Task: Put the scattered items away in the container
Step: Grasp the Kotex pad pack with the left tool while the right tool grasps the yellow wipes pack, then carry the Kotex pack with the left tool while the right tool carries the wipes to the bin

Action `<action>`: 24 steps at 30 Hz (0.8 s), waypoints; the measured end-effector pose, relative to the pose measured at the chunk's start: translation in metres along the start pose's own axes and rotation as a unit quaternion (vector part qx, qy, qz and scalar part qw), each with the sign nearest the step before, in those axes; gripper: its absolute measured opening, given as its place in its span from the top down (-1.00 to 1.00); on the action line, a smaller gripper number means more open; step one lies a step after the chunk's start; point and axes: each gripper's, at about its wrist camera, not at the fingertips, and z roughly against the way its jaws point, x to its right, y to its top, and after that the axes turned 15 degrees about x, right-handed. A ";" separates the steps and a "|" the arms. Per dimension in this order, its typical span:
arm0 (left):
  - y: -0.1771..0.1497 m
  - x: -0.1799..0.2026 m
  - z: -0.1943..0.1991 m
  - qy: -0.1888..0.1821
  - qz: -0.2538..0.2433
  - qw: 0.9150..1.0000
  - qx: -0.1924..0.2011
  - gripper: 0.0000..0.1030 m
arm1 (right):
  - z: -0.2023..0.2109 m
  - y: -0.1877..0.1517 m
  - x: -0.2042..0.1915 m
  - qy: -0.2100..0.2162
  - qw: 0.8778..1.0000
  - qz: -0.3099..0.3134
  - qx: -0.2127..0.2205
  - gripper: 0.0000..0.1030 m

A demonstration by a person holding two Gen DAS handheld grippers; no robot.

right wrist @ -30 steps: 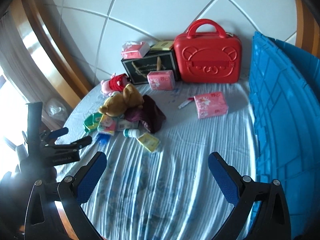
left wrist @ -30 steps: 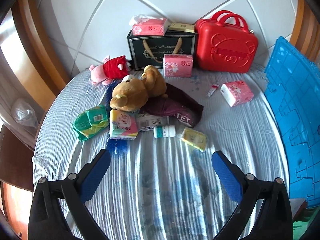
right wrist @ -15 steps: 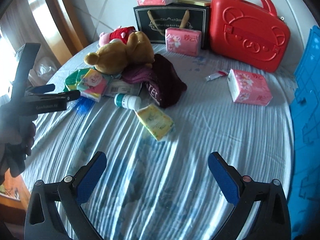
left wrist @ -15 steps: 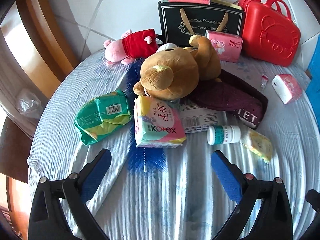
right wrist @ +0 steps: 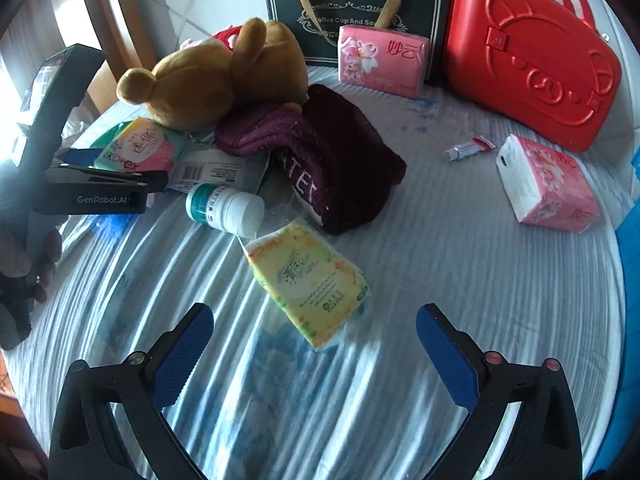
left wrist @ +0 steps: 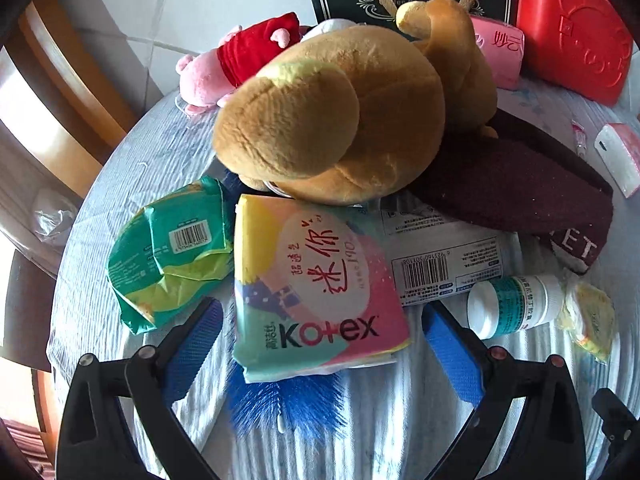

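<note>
My left gripper [left wrist: 320, 316] is open with its blue pads either side of the near end of a Kotex pad pack [left wrist: 316, 276], which lies over a blue bristle brush [left wrist: 288, 404]. A brown teddy bear [left wrist: 340, 108] lies just behind the pack. My right gripper [right wrist: 314, 322] is open just short of a yellow tissue pack [right wrist: 308, 280]. A white pill bottle [right wrist: 226, 208] and a maroon cloth [right wrist: 336, 164] lie beyond it. The left gripper's body also shows in the right wrist view [right wrist: 100, 196] at the left.
A green packet [left wrist: 172, 252], a pink plush [left wrist: 236, 64], pink tissue packs [right wrist: 382, 60] [right wrist: 548, 184], a small tube [right wrist: 468, 150], a black gift bag [right wrist: 356, 8] and a red case [right wrist: 532, 52] lie on the striped cloth. A blue crate edge [right wrist: 628, 232] is at the right.
Both grippers have moved forward and down toward the pile. The left now straddles the Kotex pack; the right has closed in on the yellow tissue pack. Both stay open.
</note>
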 end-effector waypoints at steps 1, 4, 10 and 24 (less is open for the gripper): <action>-0.001 0.000 -0.003 0.002 0.001 1.000 -0.001 -0.98 | -0.007 -0.001 0.000 -0.005 1.000 0.005 -0.005 -0.99; -0.003 -0.001 -0.013 0.009 0.001 1.000 -0.008 -0.98 | -0.024 0.000 0.001 -0.017 1.000 0.009 -0.009 -0.99; -0.005 -0.014 -0.012 -0.024 0.022 0.999 0.000 -0.49 | -0.040 0.001 0.003 -0.020 0.999 -0.011 -0.027 -0.19; -0.030 -0.031 0.036 -0.073 0.075 0.994 0.016 -0.32 | -0.011 0.000 0.001 0.023 0.998 -0.048 -0.017 0.57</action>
